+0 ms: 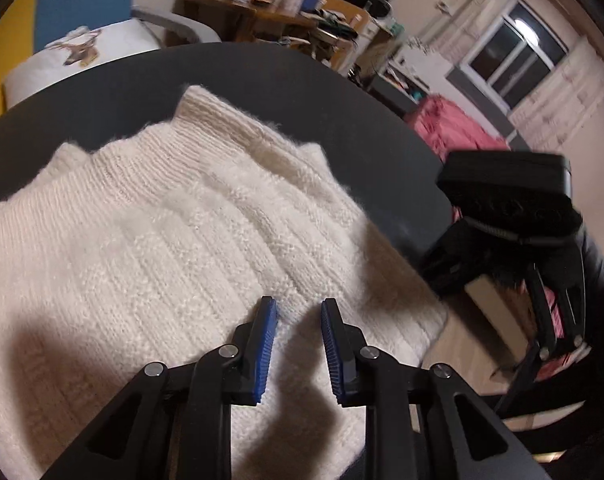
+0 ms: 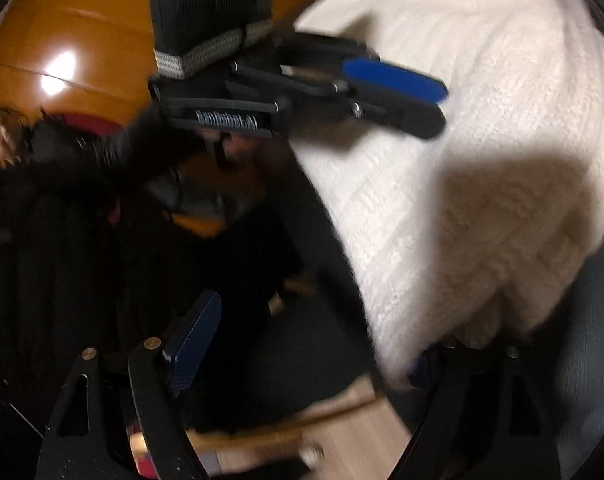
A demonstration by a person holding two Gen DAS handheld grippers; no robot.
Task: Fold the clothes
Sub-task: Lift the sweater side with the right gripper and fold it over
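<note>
At the far left of the left wrist view, a white cushion (image 1: pixel 78 56) with a printed figure sits behind the dark round table (image 1: pixel 302 80). A cream knitted sweater (image 1: pixel 162 216) lies spread flat on that table, its ribbed collar pointing away from the camera. The left gripper (image 1: pixel 298 320) hovers over the sweater's near part with its blue pads (image 1: pixel 266 344) a little apart and nothing between them. Behind stands a cluttered wooden desk (image 1: pixel 270 16); what its jars and boxes hold cannot be told. A pink cloth (image 1: pixel 453 128) lies further right. The right gripper (image 2: pixel 313 340) is at the sweater's edge, fingers wide apart; the knit covers one pad, and no grip shows.
</note>
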